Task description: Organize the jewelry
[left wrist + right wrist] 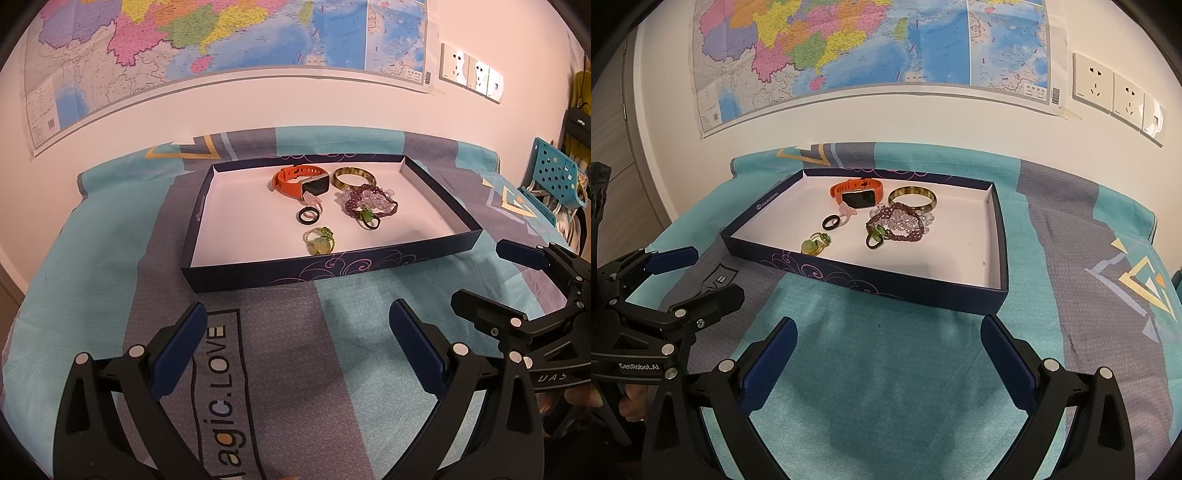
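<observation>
A shallow dark blue tray (295,271) (849,277) with a white floor lies on a teal and grey cloth. Inside it are an orange smartwatch (295,181) (857,194), a yellow-green bangle (354,177) (912,197), a heap of purple and clear bead bracelets (369,201) (901,225), a black ring (308,215) (830,222) and a green beaded ring (319,242) (814,243). My left gripper (297,314) (701,277) hovers open in front of the tray, holding nothing. My right gripper (888,328) (487,277) is open too, beside the tray's near right corner.
The cloth (277,369) carries the print "magic.LOVE" near the left gripper. A map (221,44) and wall sockets (1108,92) are on the wall behind. A blue perforated basket (554,173) stands at the far right. A small pink piece (314,201) lies by the watch.
</observation>
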A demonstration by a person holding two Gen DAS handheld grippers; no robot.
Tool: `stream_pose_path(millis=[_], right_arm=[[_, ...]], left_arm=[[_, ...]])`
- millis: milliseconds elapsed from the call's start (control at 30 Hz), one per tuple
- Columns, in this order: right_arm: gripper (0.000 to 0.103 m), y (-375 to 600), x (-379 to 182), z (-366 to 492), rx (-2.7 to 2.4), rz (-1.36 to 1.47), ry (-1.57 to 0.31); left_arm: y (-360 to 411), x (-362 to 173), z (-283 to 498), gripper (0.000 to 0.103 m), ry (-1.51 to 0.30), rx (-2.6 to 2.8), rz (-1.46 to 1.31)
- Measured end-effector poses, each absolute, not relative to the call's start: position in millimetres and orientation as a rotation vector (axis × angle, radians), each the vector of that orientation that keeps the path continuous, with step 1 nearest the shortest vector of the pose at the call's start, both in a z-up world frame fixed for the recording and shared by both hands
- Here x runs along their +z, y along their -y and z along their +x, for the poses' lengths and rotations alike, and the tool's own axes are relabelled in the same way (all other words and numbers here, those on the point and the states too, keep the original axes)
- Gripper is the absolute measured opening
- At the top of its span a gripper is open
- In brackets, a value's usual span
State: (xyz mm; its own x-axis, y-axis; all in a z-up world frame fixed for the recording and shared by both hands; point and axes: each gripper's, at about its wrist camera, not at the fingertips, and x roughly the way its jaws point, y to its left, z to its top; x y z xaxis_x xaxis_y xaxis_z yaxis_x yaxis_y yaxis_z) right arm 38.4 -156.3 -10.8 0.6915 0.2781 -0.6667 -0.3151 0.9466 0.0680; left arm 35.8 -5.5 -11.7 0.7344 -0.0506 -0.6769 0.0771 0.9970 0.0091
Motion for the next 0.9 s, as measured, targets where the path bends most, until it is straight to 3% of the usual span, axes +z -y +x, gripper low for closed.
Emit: stream_pose_path(millis=[900], right_arm=[[0.096, 196.3, -19.2, 55.7, 0.266, -0.128, -0.795]], left_arm=[[-6.0, -18.3, 41.7, 0.097, -0.780, -0.083, 0.008]])
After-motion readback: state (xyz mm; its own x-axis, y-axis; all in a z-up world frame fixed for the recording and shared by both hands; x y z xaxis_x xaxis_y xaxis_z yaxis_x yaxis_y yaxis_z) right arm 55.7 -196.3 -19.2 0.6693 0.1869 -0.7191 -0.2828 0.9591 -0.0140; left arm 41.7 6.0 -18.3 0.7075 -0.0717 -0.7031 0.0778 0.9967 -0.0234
